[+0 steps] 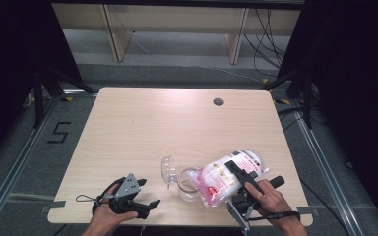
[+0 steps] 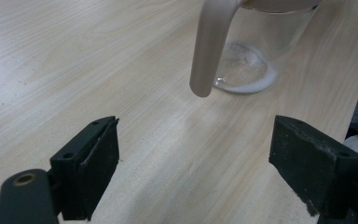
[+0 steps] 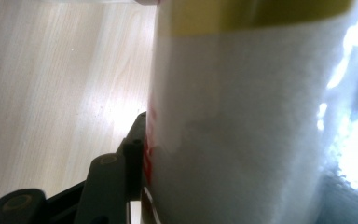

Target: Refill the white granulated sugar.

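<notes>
At the near edge of the pale wooden surface (image 1: 128, 128), the left claw (image 1: 145, 207) rests low in the person's left hand (image 1: 106, 216), its jaws spread wide with nothing between them; in the left gripper view the bare wood lies between the two black pads (image 2: 98, 158), and just beyond them hangs the frosted handle (image 2: 209, 46) of a clear glass pitcher (image 1: 188, 186).

To the right, also near the front edge, the right hand (image 1: 270, 201) holds the right claw (image 1: 237, 172), whose jaws are closed about halfway onto a clear plastic bag of white grains (image 1: 226, 179) with pink and red printing. The bag is tilted, its lower end over the mouth of the pitcher and its upper end raised toward the right. In the right gripper view the white bag (image 3: 242, 130) presses against the one visible black jaw.

Just beyond the pitcher, touching or nearly touching it, a clear lid (image 1: 168, 169) lies on its side. Farther back, toward the far edge, a round dark cable hole (image 1: 218, 102) sits in the surface.
</notes>
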